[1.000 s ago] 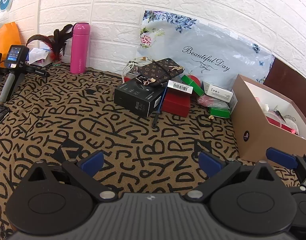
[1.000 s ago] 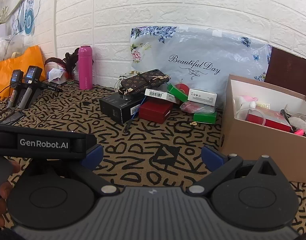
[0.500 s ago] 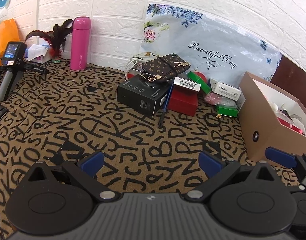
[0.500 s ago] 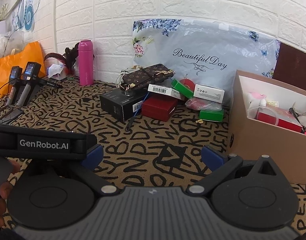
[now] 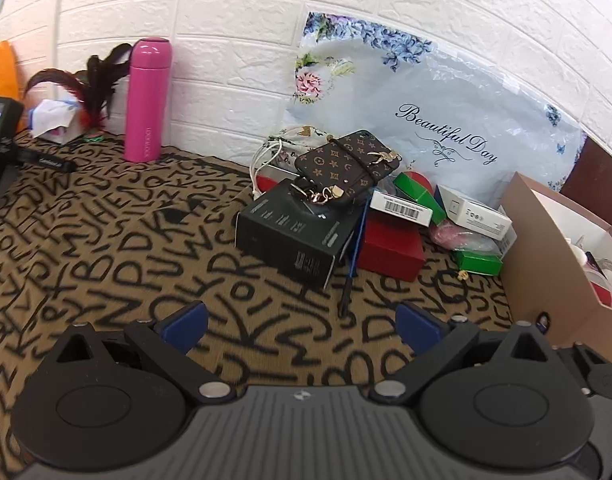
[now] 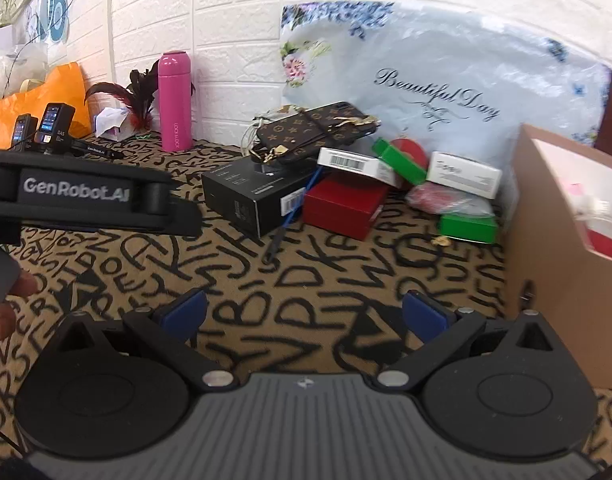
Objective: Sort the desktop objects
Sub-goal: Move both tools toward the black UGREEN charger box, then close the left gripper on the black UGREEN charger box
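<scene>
partly hidden: red box [image 5: 389, 246] under pkgs

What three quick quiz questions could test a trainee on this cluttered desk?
1. True or false: the patterned phone case lies on the black box.
2. Which stands against the wall? A) pink bottle B) red box C) blue pen
3. Fill in: the jaws of both the left gripper and the right gripper are ____.

Key: 1 true; 2 A; 3 open.
</scene>
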### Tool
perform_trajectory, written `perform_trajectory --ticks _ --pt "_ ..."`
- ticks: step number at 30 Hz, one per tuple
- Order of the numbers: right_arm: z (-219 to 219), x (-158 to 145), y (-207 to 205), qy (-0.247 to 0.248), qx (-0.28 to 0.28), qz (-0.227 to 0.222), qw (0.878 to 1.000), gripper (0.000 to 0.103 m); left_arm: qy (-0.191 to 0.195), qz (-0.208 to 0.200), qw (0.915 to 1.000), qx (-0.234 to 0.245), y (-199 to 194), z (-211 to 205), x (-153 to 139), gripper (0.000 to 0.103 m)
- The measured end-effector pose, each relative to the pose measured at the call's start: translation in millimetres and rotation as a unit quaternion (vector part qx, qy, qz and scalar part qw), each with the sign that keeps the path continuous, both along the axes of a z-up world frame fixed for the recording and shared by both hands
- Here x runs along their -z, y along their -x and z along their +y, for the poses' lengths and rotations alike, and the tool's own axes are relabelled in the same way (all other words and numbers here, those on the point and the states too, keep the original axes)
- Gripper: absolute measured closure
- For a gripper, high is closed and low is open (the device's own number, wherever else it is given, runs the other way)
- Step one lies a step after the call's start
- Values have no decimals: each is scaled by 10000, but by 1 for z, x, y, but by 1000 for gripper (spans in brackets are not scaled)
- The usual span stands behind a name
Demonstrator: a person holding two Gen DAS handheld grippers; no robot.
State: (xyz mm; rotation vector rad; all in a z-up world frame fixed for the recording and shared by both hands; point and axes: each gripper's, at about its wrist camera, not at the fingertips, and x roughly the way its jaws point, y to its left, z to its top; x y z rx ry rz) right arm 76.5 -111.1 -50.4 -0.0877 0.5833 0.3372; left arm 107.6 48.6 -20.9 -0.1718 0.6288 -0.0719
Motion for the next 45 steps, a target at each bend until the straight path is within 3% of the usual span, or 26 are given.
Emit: perform_trajectory --ticks 12,15,23,30,37,45 --pt "33 18 -65 -247 -365 53 9990 3 -5 -59 9993 378 -78 19 10 5" --pt "41 18 -78 -342 -485 -66 9982 16 35 -71 9987 495 -92 28 11 7" --pt "61 17 -102 -440 -838 -338 9949 29 238 82 9950 970 -133 41 20 22" --pt "69 27 -123 -377 -868 -261 9952 35 813 452 9903 1035 -164 57 38 26" --pt "66 34 -130 -464 -848 47 9953 53 700 325 9936 828 -150 55 35 34" --pt "59 27 -100 -393 -1086 197 9931 54 797 476 9934 671 -96 56 29 39"
